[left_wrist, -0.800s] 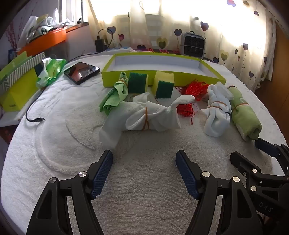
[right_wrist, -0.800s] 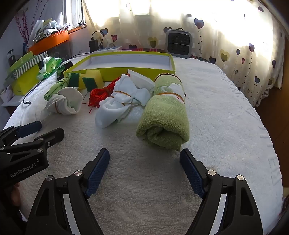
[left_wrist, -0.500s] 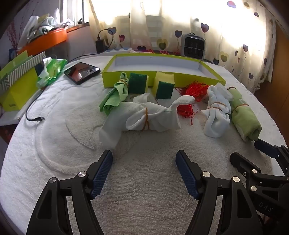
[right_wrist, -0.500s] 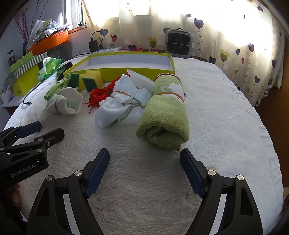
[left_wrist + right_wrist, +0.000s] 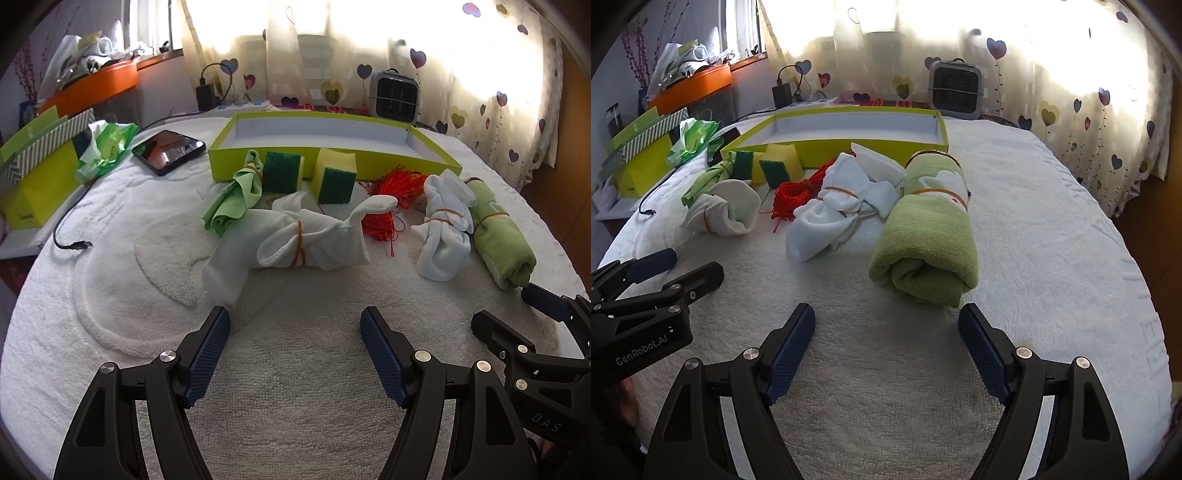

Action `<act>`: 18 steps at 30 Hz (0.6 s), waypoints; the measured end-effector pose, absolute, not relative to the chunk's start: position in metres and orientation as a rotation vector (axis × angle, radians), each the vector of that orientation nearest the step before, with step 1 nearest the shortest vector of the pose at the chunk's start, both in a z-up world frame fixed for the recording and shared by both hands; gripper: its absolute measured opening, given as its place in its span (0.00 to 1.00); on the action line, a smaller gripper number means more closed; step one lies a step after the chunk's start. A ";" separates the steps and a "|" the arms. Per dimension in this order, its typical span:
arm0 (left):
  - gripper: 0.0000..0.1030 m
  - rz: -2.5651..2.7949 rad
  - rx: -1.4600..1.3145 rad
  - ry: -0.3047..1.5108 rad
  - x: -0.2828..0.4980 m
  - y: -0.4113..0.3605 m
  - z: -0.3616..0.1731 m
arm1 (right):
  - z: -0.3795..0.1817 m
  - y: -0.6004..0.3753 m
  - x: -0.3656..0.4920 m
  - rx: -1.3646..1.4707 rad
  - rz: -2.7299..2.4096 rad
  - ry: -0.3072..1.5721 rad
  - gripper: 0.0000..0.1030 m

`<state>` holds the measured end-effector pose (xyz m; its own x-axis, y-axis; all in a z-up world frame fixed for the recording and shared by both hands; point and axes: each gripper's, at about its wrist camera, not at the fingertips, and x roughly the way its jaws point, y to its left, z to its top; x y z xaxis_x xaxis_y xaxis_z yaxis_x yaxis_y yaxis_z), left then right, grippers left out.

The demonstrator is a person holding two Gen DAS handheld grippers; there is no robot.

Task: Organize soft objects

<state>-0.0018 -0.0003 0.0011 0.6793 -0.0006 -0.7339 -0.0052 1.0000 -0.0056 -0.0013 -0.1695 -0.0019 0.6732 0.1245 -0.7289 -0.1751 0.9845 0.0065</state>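
On the white towel-covered table lie a white cloth bundle (image 5: 295, 240), a second white bundle (image 5: 445, 236), a rolled green towel (image 5: 931, 229), a small green cloth (image 5: 236, 195), red string (image 5: 391, 195) and two sponges (image 5: 334, 177). A shallow yellow-green tray (image 5: 325, 160) stands behind them, nothing in it. My left gripper (image 5: 295, 321) is open and empty, just short of the first white bundle. My right gripper (image 5: 886, 317) is open and empty, just short of the green towel's near end. Each gripper shows at the other view's edge.
A tablet (image 5: 168, 151), a charging cable (image 5: 70, 236), a crumpled green bag (image 5: 107, 147) and yellow-green boxes (image 5: 37, 177) sit at the left. A small grey heater (image 5: 395, 96) stands behind the tray before the heart-print curtain. The table's right edge (image 5: 1137, 258) drops off.
Almost nothing moved. Both grippers stay open and empty in place; the left view has crept very slightly.
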 end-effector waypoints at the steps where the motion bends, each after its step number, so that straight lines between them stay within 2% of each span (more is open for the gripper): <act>1: 0.71 0.002 -0.008 0.824 -0.002 0.000 0.001 | -0.002 -0.169 -0.001 -0.065 0.169 0.815 0.78; 18: 0.71 0.003 -0.007 0.820 -0.003 -0.001 0.000 | -0.002 -0.169 -0.001 -0.065 0.169 0.813 0.78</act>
<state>-0.0027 -0.0007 0.0004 0.6824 0.0003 -0.7309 -0.0057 1.0000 -0.0050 -0.0013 -0.1693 -0.0019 0.6748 0.1253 -0.7273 -0.1749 0.9846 0.0074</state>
